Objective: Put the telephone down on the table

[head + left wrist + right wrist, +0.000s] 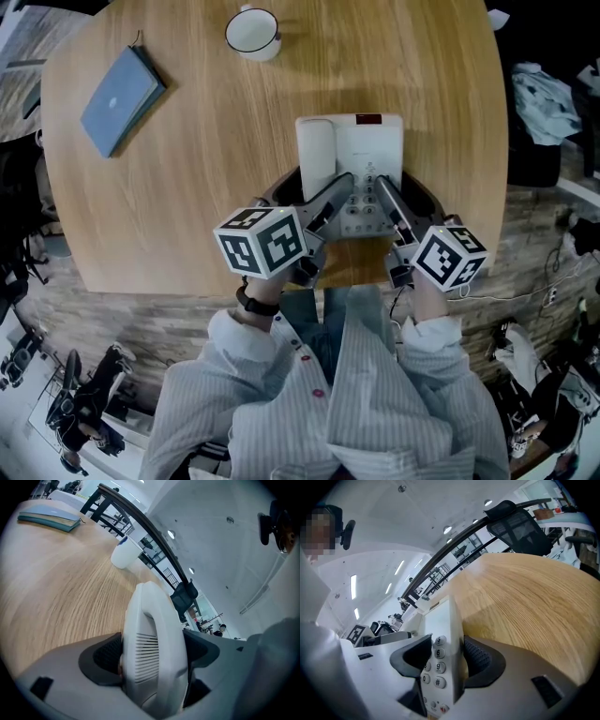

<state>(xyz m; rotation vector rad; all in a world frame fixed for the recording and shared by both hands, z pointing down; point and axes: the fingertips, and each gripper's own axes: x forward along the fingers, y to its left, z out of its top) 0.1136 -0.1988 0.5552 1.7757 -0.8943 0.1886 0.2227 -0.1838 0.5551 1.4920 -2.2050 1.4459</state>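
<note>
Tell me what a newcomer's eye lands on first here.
A white telephone sits at the near edge of the wooden table, clamped from both sides: the left hand-held gripper at its handset, the right hand-held gripper at its keypad. Farther off sit a white mug and a blue book.

Smooth, matt white plastic telephone; the table is pale wood grain with a satin finish.

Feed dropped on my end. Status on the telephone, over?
Left hand-held gripper and right hand-held gripper both shut on telephone. Telephone at table near edge, contact unclear. Mug and blue book far off, path clear.
</note>
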